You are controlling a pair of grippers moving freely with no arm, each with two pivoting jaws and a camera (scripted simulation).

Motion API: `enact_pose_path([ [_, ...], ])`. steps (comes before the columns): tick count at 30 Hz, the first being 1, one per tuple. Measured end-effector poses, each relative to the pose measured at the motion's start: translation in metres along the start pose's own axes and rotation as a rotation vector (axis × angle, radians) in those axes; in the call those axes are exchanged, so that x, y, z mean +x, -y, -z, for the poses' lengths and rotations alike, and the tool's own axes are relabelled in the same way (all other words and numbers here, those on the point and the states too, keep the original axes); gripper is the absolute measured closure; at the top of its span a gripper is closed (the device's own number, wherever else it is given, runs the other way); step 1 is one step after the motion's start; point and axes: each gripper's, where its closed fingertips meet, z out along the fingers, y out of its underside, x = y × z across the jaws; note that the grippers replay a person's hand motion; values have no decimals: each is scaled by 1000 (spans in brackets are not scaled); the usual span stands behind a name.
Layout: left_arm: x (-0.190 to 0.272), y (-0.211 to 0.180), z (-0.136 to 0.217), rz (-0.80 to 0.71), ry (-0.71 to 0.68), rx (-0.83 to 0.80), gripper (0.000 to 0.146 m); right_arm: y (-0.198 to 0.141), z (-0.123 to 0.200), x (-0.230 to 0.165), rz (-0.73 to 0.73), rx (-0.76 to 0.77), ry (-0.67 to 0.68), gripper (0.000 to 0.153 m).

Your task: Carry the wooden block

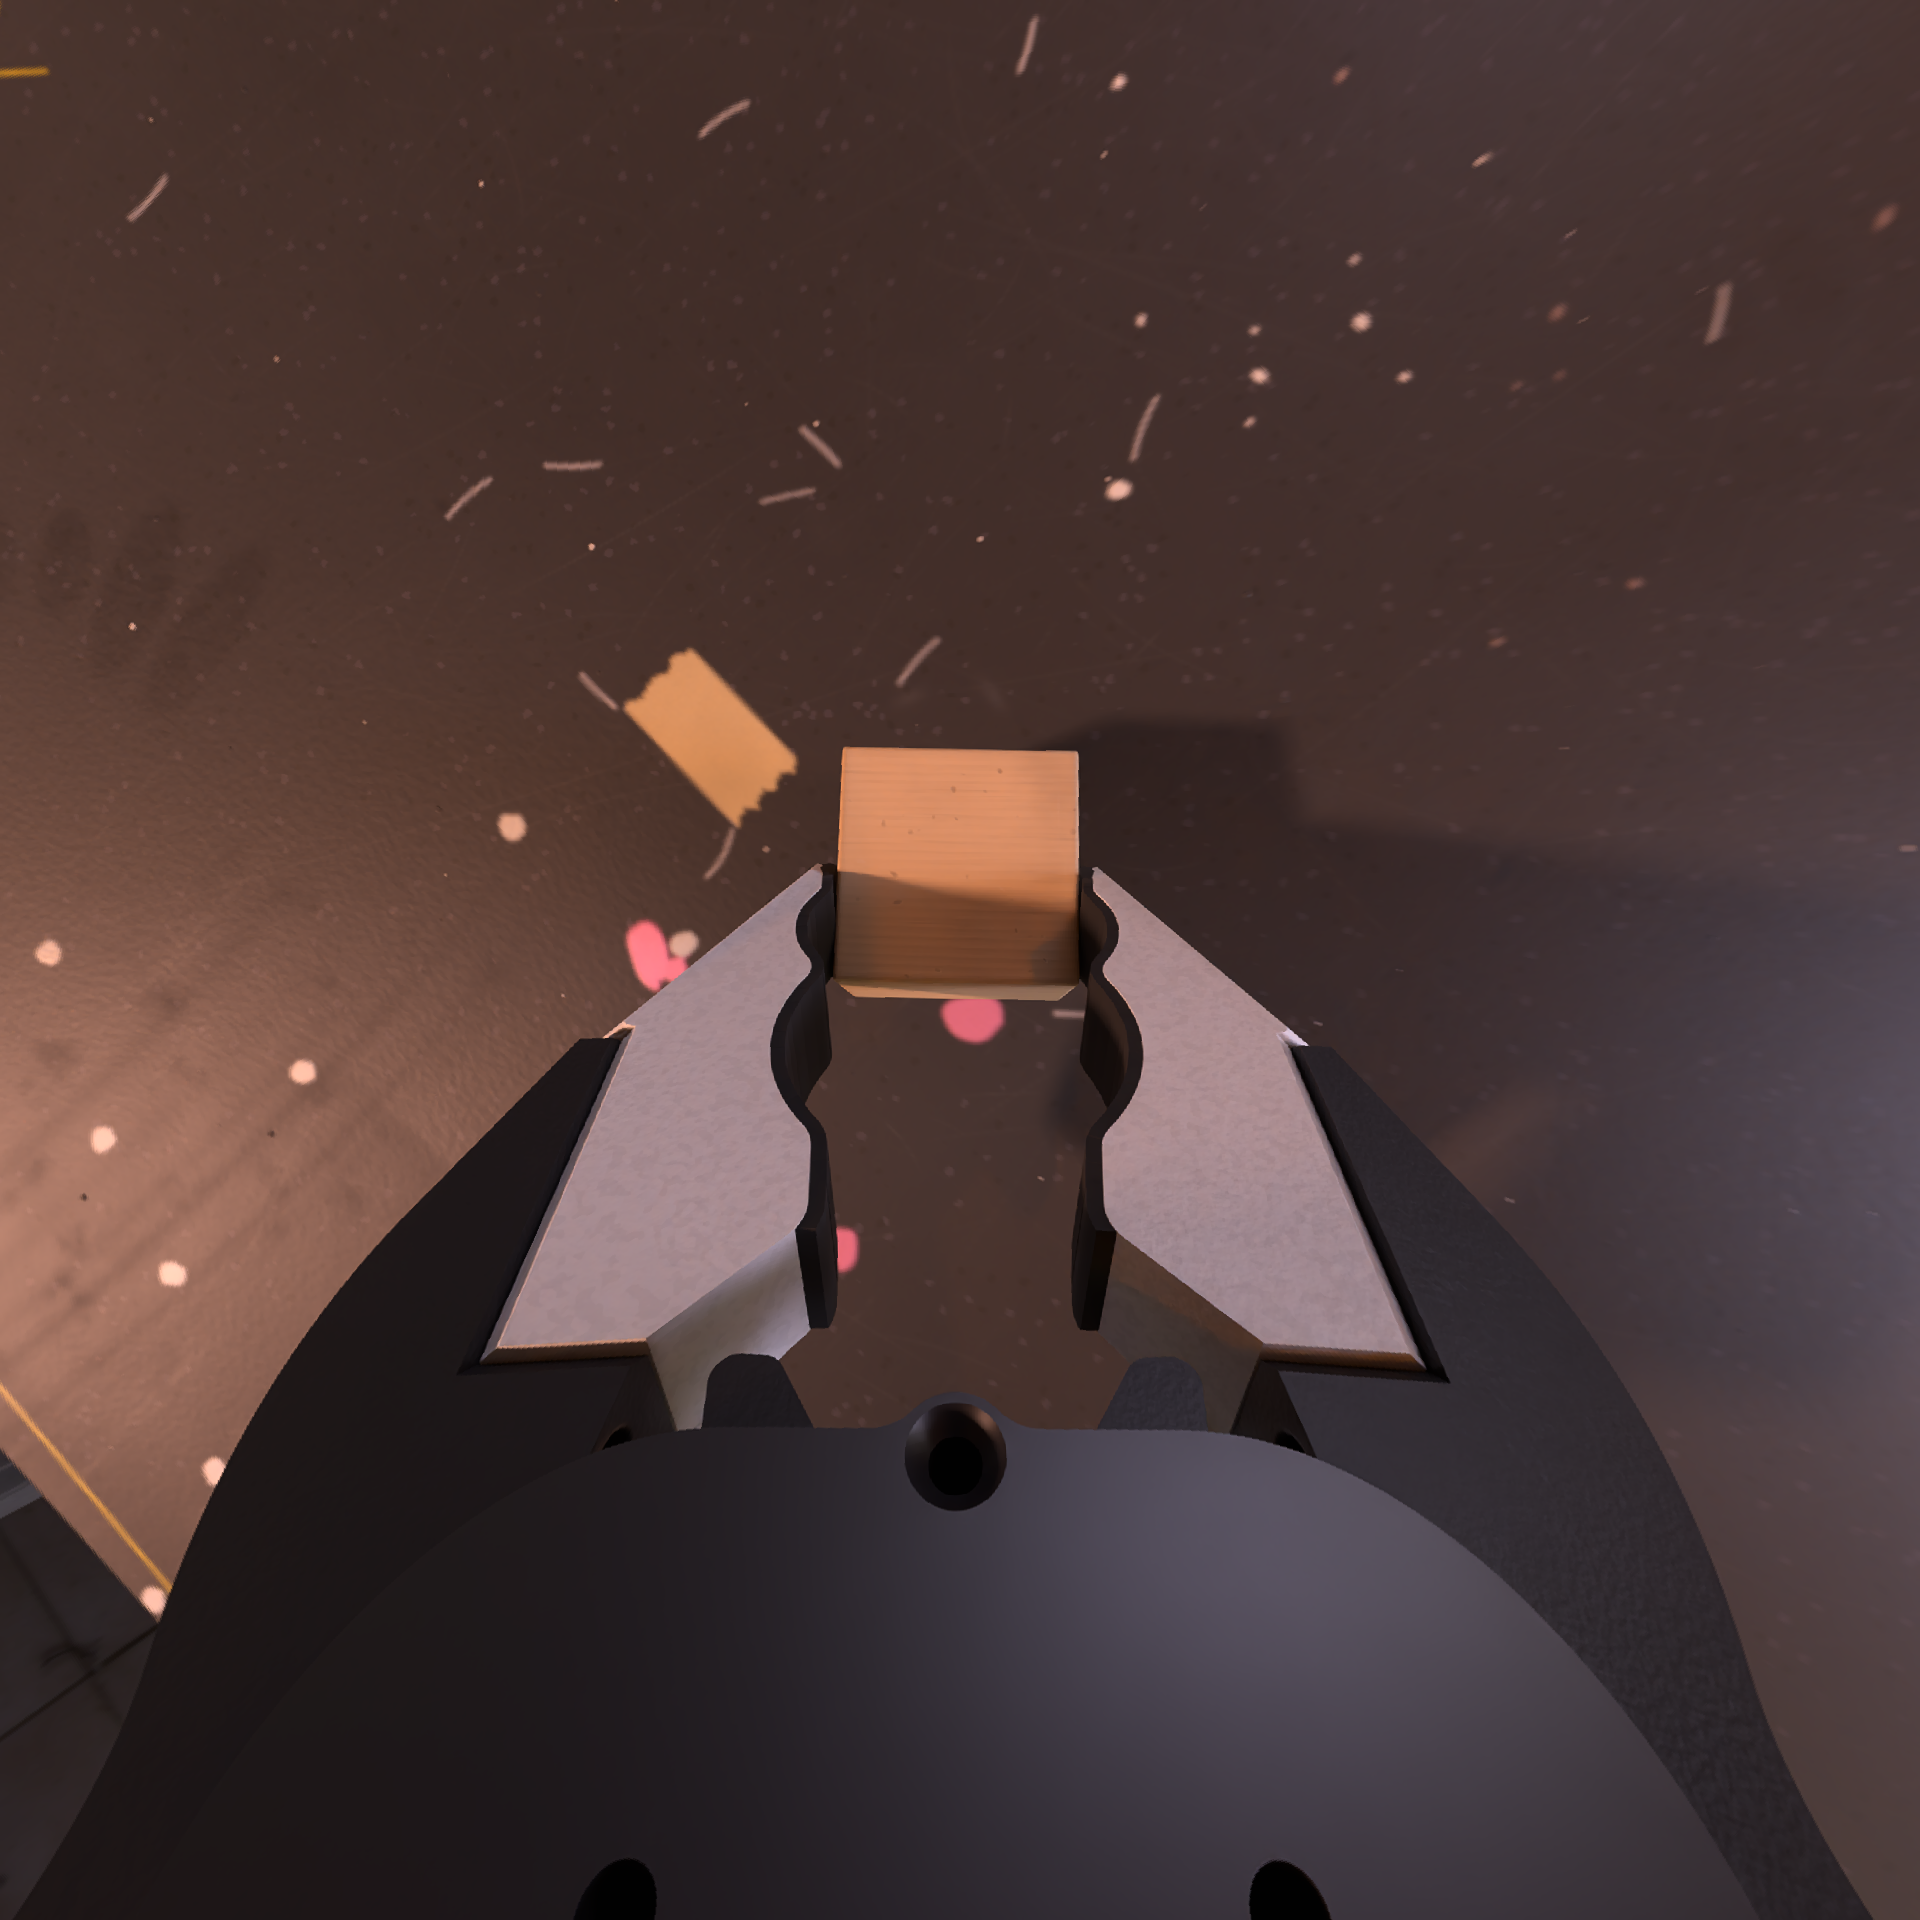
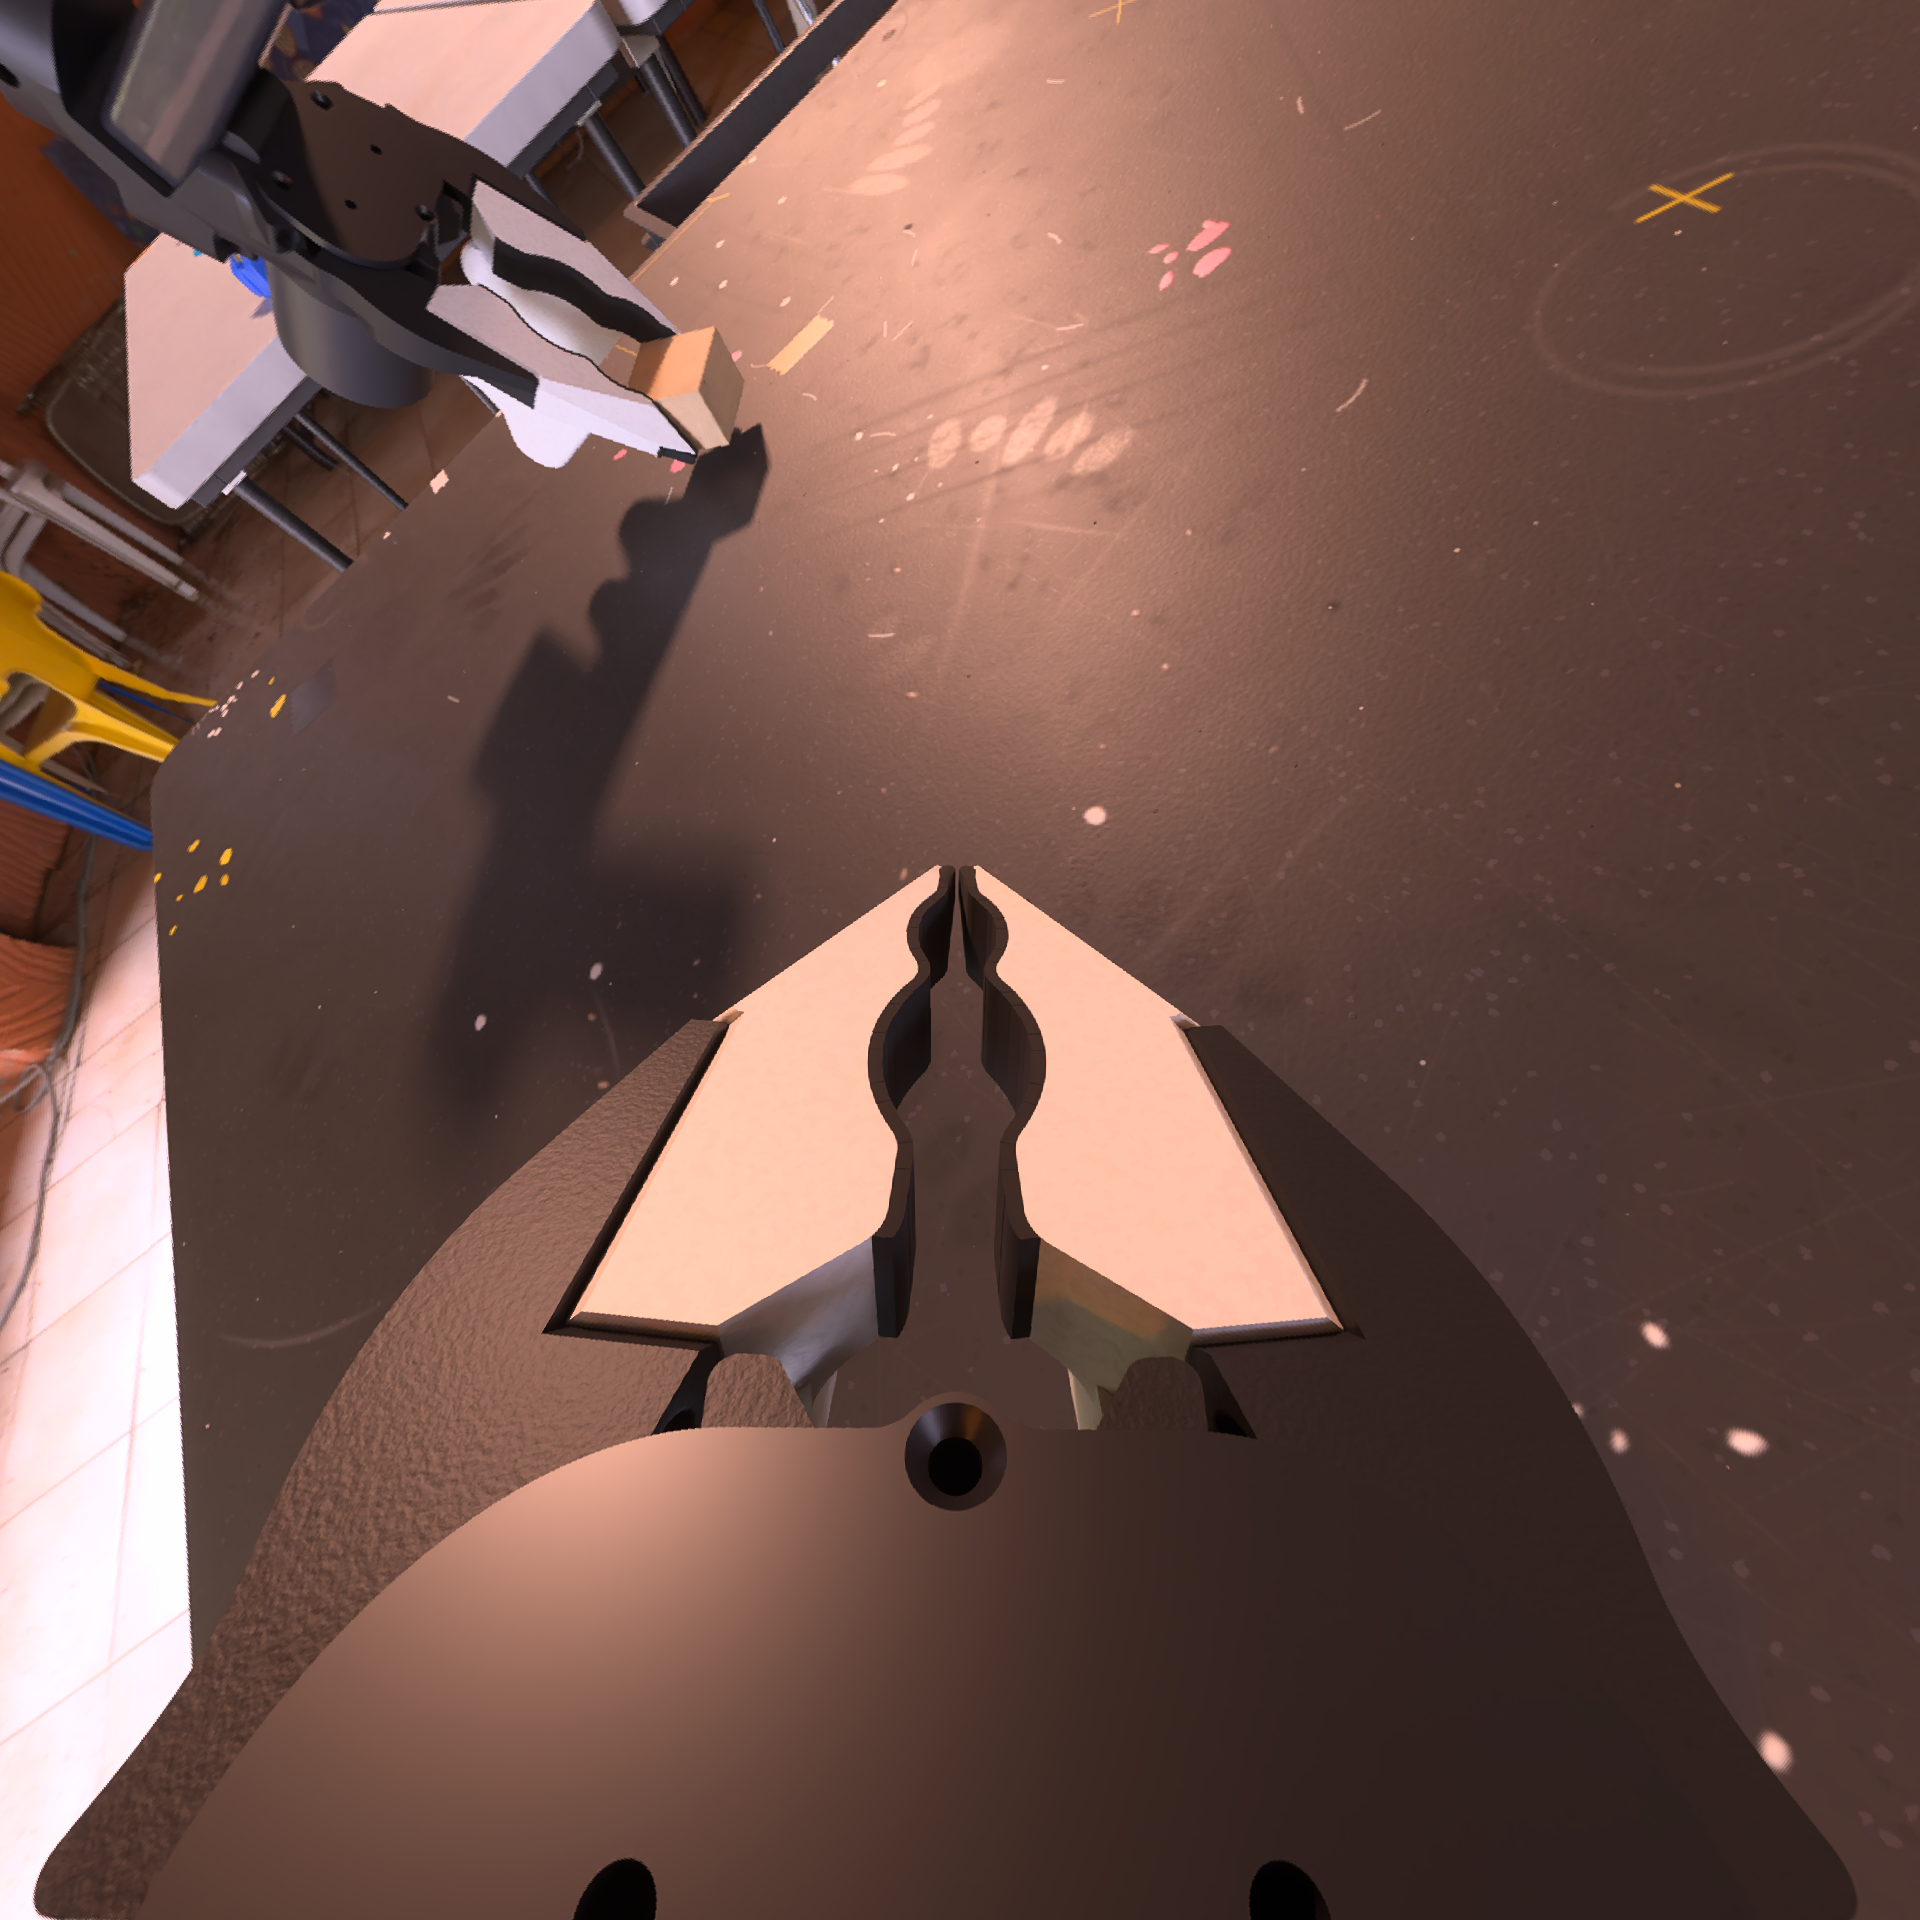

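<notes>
The wooden block (image 1: 956,873) is a small tan cube. My left gripper (image 1: 958,914) is shut on it, its fingertips pressing the block's two sides, and holds it just above the dark brown table (image 1: 1351,520). The right wrist view shows the same block (image 2: 694,387) at the upper left, held in the left gripper (image 2: 675,400) close over the table, with its shadow right below. My right gripper (image 2: 956,878) is shut and empty, its fingertips together over the table's middle, well apart from the block.
A tan strip of tape (image 1: 712,748) lies on the table just left of the block; it also shows in the right wrist view (image 2: 802,343). Pink paint spots (image 1: 971,1020) lie under the block. A yellow cross (image 2: 1681,197) marks the far right. The table's left edge (image 2: 166,1039) borders tiled floor, chairs and other tables.
</notes>
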Motion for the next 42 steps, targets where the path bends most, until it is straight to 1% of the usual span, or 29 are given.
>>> enact_pose_path([
  [5, 6, 6, 24, 31, -16, 48, 101, 1, -1, -3, 4, -2, 9, 152],
  [7, 9, 15, 38, 19, -20, 69, 101, 1, -1, -4, 6, -1, 11, 152],
  [9, 18, 33, 54, -24, -40, 96, 101, 2, 0, -4, 10, 0, 5, 152],
  [11, 37, 58, 67, -95, -80, 128, 101, 5, 5, -3, 12, 6, -6, 152],
  [14, 85, 104, 73, -236, -178, 170, 101, 13, 22, -3, 14, 39, -37, 152],
  [17, 150, 144, 57, -379, -293, 196, 101, 13, 46, -3, 26, 65, -95, 152],
  [19, 193, 161, 33, -444, -363, 187, 101, 5, 66, 0, 21, 74, -161, 152],
  [22, 253, 171, -11, -496, -458, 130, 101, -14, 96, 8, -28, 101, -244, 152],
  [25, 298, 177, -51, -497, -541, 63, 101, -34, 117, 19, -95, 114, -302, 152],
  [27, 313, 183, -73, -568, -531, 32, 101, -43, 129, 28, -122, 113, -346, 152],
  [29, 320, 186, -89, -705, -503, 36, 101, -49, 138, 37, -166, 114, -385, 152],
  [31, 321, 186, -101, -799, -487, 27, 101, -51, 143, 41, -203, 145, -382, 152],
  [34, 322, 188, -103, -767, -534, 29, 101, -53, 144, 43, -213, 157, -372, 152],
  [40, 332, 191, -86, -698, -599, 113, 101, -56, 141, 42, -209, 144, -364, 152],
  [42, 332, 191, -91, -706, -568, 107, 101, -56, 139, 41, -206, 144, -359, 152],
])
